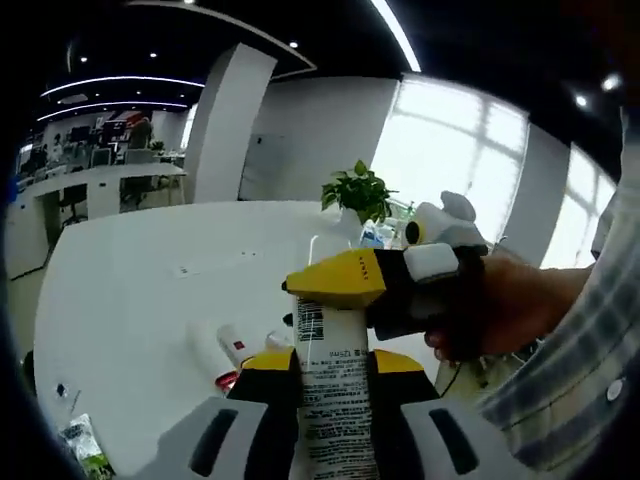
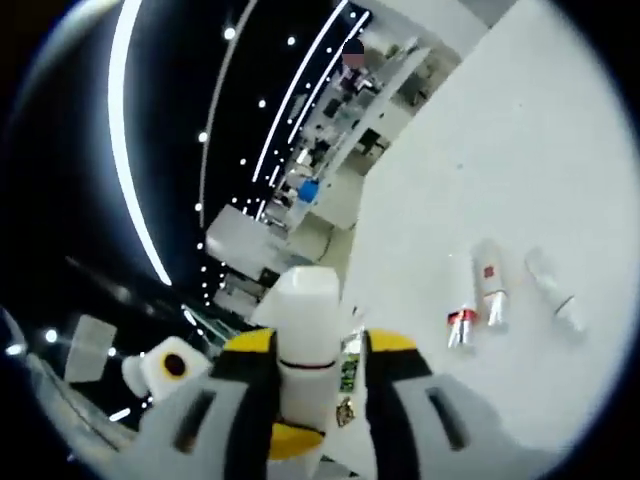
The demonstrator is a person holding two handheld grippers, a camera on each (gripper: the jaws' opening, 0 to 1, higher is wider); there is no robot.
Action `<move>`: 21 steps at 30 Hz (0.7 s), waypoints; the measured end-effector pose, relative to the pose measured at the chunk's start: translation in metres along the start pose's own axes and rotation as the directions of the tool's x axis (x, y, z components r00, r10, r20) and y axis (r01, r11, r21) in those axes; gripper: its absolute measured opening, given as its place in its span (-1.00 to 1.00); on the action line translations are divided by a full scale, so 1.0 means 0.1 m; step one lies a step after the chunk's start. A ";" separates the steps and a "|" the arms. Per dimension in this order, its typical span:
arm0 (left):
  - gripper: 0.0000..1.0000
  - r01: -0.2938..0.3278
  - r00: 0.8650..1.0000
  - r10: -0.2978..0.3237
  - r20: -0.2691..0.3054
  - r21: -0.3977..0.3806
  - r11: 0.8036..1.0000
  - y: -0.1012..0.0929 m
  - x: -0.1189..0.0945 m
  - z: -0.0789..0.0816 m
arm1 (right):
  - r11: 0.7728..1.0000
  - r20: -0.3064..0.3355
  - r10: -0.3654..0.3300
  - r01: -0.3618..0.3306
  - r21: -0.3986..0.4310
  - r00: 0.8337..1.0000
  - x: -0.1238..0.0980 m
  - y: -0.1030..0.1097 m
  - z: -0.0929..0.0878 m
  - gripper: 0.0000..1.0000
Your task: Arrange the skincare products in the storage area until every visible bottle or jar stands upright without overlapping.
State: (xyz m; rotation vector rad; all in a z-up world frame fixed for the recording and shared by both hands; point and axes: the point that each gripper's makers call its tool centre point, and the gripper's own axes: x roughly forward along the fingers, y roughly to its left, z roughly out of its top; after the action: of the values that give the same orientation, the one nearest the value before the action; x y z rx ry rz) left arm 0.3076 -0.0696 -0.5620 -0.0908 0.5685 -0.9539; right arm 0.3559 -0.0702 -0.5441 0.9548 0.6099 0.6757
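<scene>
Left gripper view puts my left gripper (image 1: 333, 380) at the bottom, its yellow-tipped jaws closed on the body of a white bottle (image 1: 330, 400) with printed text on its label. The bottle runs up between the jaws, and its upper end is covered by my right gripper (image 1: 345, 280), which comes in from the right and crosses over it. Behind that gripper I see the person's hand (image 1: 500, 310) and a plaid sleeve (image 1: 580, 340).

Beyond the jaws lies a white table (image 1: 150, 290). On it, just left of the bottle, a small white tube (image 1: 228, 345) lies flat, with something red (image 1: 228, 380) near it. At the table's far edge stands a green potted plant (image 1: 358, 192). A small packet (image 1: 85, 445) sits near the table's lower left edge.

Right gripper view shows the right gripper (image 2: 315, 365) clamped around the bottle's white cap (image 2: 305, 325), which stands up between the yellow jaw tips. Off to the right, on the white table (image 2: 500, 150), three small skincare tubes (image 2: 495, 295) lie on their sides, close together but apart from one another. One has a red band, another a red mark.
</scene>
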 end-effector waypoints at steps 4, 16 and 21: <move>-0.49 -0.009 1.000 0.010 -0.010 0.029 1.000 -0.02 -0.01 -0.04 | 0.999 -0.009 0.018 -0.017 0.038 1.000 -0.02 0.04 -0.05 -0.56; -0.32 -0.023 0.999 0.028 -0.026 0.173 0.985 -0.05 -0.03 -0.07 | 0.991 0.045 0.012 -0.018 0.135 0.999 -0.08 0.03 0.00 -0.59; -0.27 -0.034 0.997 0.045 -0.056 0.184 0.982 -0.04 -0.05 -0.15 | 0.991 0.059 0.010 -0.017 0.130 0.998 -0.08 0.03 0.02 -0.59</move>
State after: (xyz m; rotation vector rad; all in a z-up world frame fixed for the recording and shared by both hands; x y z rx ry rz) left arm 0.2950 -0.0654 -0.5715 0.1139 0.5331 -0.9686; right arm 0.3515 -0.0766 -0.5389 1.0975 0.6024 0.6237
